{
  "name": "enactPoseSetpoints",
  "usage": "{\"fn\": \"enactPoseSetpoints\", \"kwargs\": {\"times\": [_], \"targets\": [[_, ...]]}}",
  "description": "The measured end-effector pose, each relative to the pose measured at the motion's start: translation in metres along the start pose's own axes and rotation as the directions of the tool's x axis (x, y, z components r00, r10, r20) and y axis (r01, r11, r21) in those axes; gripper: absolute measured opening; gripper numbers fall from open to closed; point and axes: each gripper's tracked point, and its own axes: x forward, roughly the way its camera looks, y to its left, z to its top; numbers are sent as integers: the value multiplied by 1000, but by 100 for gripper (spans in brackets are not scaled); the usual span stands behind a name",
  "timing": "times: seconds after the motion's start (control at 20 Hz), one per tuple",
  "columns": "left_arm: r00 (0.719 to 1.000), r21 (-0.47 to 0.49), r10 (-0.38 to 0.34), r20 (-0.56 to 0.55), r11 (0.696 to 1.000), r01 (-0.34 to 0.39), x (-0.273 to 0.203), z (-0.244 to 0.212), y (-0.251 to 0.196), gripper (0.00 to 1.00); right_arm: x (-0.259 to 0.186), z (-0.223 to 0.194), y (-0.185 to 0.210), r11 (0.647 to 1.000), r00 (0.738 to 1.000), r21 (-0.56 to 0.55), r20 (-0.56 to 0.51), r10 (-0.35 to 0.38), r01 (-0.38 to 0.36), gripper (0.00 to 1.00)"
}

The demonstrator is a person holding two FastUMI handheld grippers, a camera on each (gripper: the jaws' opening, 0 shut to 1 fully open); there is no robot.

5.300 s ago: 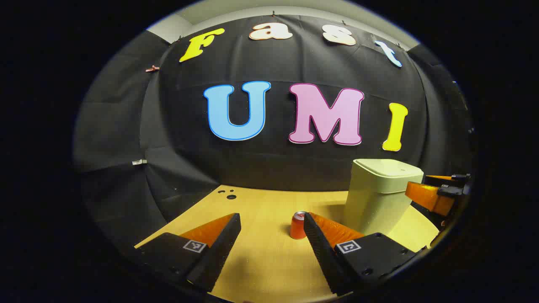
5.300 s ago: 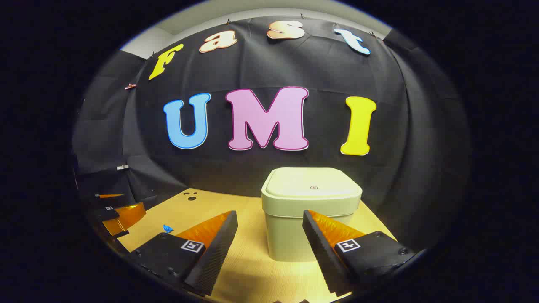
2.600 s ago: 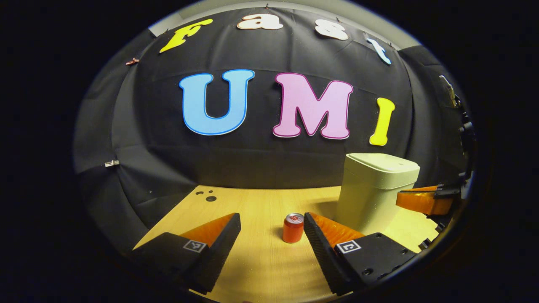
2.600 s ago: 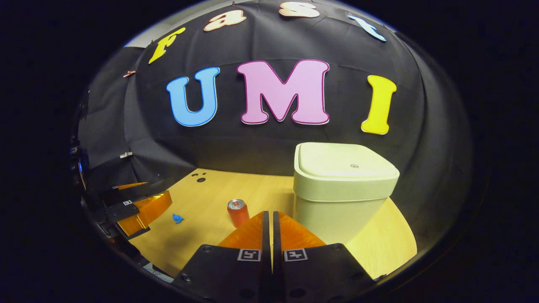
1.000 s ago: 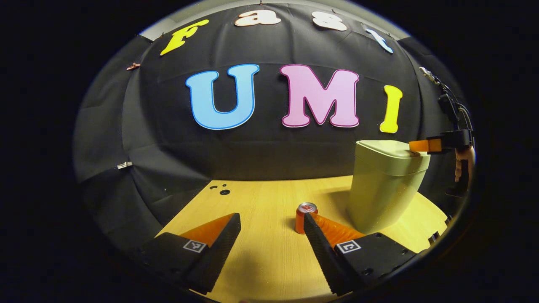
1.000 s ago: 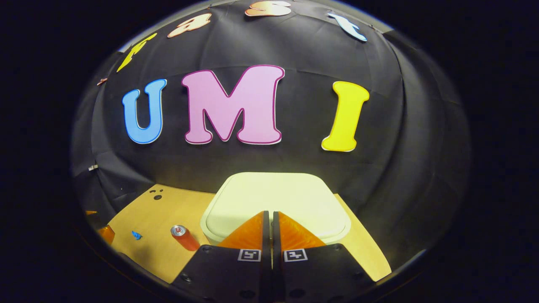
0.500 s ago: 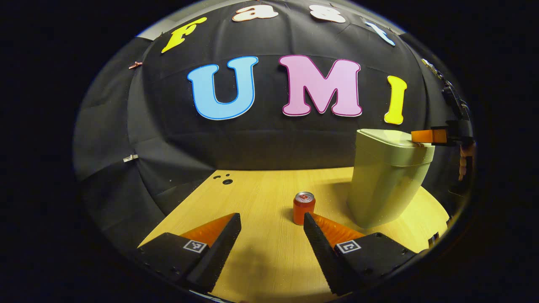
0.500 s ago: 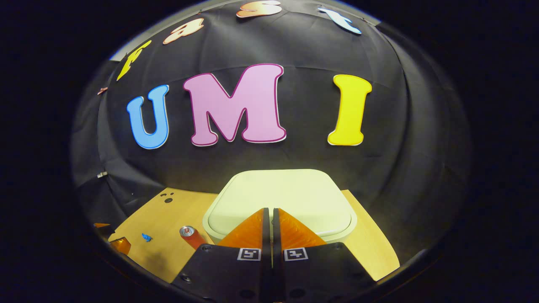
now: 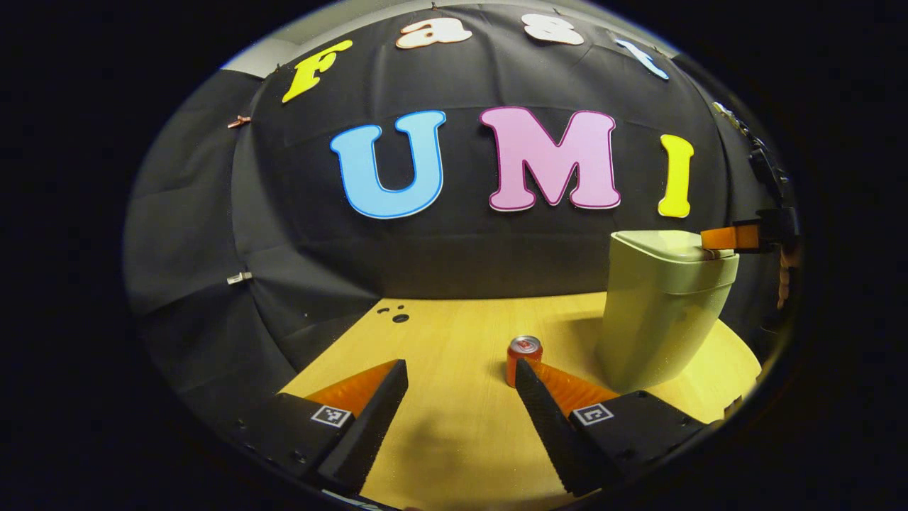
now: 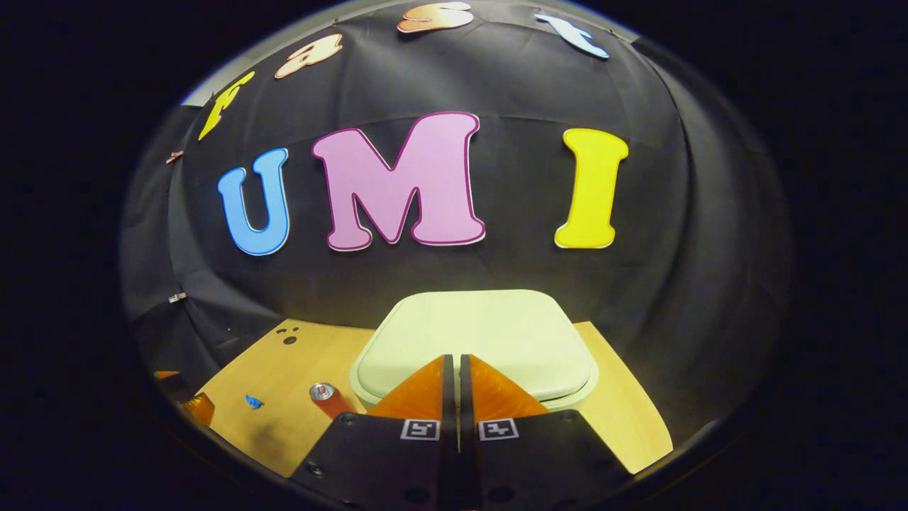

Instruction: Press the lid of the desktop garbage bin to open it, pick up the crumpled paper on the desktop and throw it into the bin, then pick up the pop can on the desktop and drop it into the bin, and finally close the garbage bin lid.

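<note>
A pale green bin (image 9: 663, 312) stands on the wooden table (image 9: 454, 426) with its lid (image 10: 482, 333) down. My right gripper (image 10: 452, 360) is shut, and its tips lie on the near part of the lid; it is also seen at the bin's top right edge (image 9: 727, 238) in the left gripper view. A red pop can (image 9: 524, 353) stands upright left of the bin, just beyond my left gripper (image 9: 460, 369), which is open with nothing in it. Small blue crumpled paper (image 10: 252, 402) lies left of the can (image 10: 325, 396).
The black cloth wall rises close behind the table. Small dark holes (image 9: 401, 318) mark the table's far left corner. A hand (image 9: 784, 277) holds the right gripper beside the bin. Part of the left gripper (image 10: 195, 406) sits near the paper.
The right gripper shut, rose over the bin and came down on the lid, where it has stayed for the last second. The left gripper has only drifted slightly; the lid stays down.
</note>
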Motion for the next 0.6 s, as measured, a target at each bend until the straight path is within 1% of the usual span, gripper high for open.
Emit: {"fn": "enactPoseSetpoints", "kwargs": {"times": [0.1,0.2,0.35,0.45,0.6], "targets": [[1000,16,8,16,1000,-9,1,1,14,98,-2,0,7,1000,1000,4,-16,23,-23,5],[1000,13,8,29,1000,-9,5,3,29,97,-6,6,5,1000,1000,8,-15,-3,4,5],[999,-21,-15,35,1000,16,9,0,50,97,-26,20,9,998,998,20,33,-54,53,5],[998,-32,-23,57,999,25,11,-5,65,97,-38,19,18,998,997,-8,55,-61,61,5],[999,-38,-27,46,999,29,15,-26,83,98,-55,8,34,996,996,-54,67,-61,64,5]]}}
